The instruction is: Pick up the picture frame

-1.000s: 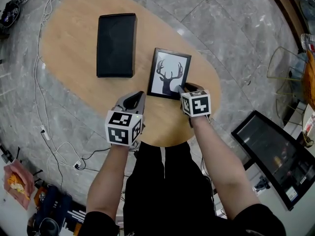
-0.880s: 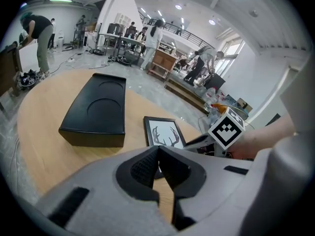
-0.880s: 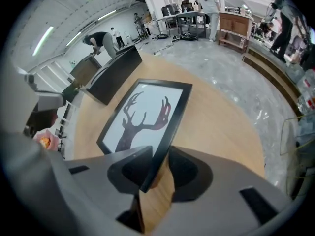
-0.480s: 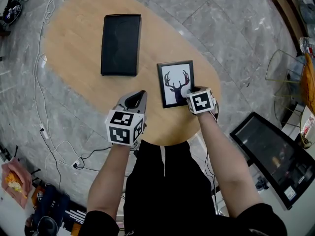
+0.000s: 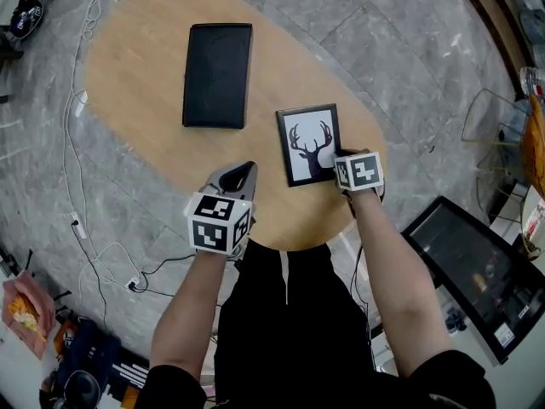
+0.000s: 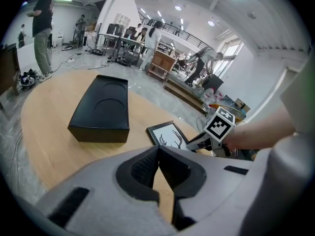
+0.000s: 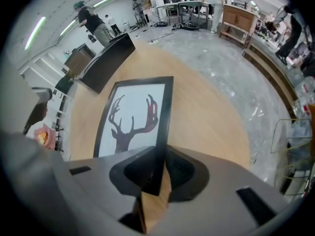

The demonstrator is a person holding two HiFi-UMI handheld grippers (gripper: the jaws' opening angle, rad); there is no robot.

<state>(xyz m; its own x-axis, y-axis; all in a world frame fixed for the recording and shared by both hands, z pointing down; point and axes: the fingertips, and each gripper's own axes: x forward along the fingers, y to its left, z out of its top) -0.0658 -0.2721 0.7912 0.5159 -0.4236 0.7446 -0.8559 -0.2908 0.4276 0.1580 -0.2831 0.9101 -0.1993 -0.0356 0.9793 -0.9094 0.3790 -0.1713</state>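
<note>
Right gripper [image 7: 158, 154]: jaws just closing, now pinching 1 picture frame [image 7: 132, 119] edge between them; grip squarely, lift level. Left gripper [image 6: 158, 154]: jaws together, empty.

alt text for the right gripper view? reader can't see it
The right gripper, whose jaws have just been closing, clamps the right edge of a black picture frame with a deer-head print. A wooden table lies beneath, with a black box beyond the frame.
</note>
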